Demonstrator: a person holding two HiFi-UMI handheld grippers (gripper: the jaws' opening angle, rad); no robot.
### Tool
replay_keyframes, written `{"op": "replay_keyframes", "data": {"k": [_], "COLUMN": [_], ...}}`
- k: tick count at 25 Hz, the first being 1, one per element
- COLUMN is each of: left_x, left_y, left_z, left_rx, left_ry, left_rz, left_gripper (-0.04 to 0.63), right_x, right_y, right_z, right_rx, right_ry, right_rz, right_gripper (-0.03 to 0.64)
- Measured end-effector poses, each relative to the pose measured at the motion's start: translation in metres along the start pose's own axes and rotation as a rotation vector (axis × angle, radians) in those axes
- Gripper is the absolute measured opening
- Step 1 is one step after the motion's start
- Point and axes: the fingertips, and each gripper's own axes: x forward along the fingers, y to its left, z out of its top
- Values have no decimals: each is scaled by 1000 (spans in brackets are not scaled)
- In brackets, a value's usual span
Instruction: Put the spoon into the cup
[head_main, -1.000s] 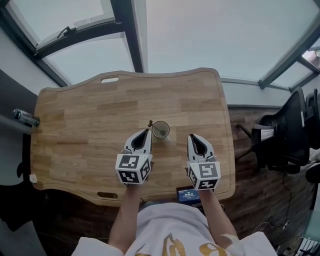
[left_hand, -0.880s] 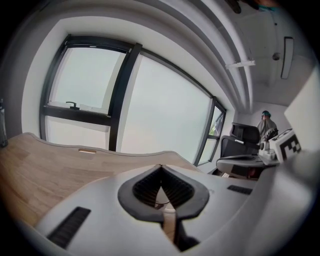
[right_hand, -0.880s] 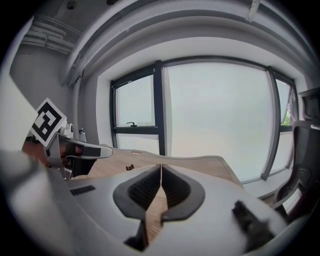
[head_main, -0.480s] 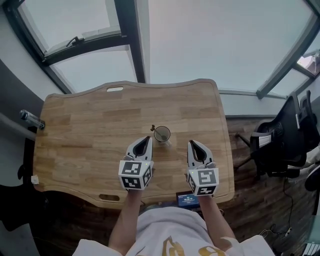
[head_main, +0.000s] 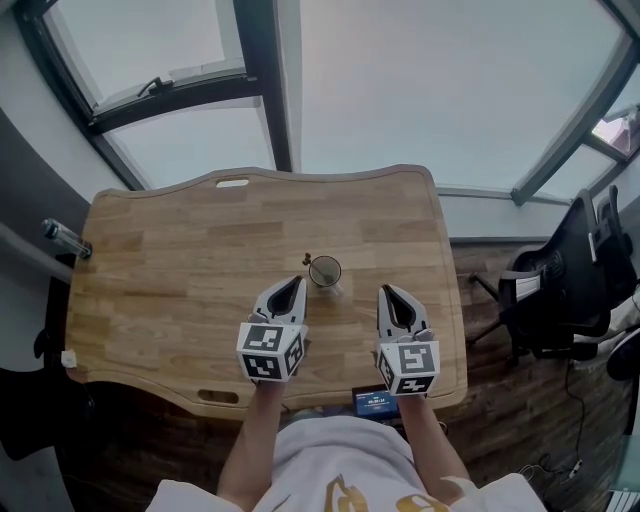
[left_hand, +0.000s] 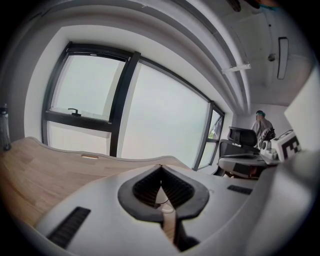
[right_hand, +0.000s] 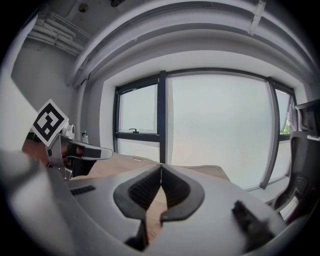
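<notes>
Left gripper: in its own view I see the jaws pressed together at the tips with nothing pinched. It hangs over the table just near and left of the cup, and I see no contact with it.
Right gripper: the jaws are closed tip to tip and empty. It sits to the right of the cup, clearly apart from it.
Cup: it stands upright on the wooden table, about mid-table, a little farther out than the two grippers' tips and between them.
Spoon: I make out only a thin dark end at the cup's far-left rim, too small for me to tell how deep it sits inside.
Bottle: at the table's left edge, well apart from both grippers.
Small screen: at the table's near edge, just behind the right gripper.
Office chair: off the table's right side.
</notes>
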Motion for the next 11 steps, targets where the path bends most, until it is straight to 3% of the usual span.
{"op": "replay_keyframes", "data": {"k": [11], "left_x": [-2], "left_y": [0], "left_z": [-1], "left_rx": [-27], "left_ry": [1], "left_rz": [0], "left_gripper": [14], "right_x": [-3], "right_y": [2], "right_z": [-5], "right_rx": [5], "right_ry": [2], "right_rz": [6], "right_gripper": [31]}}
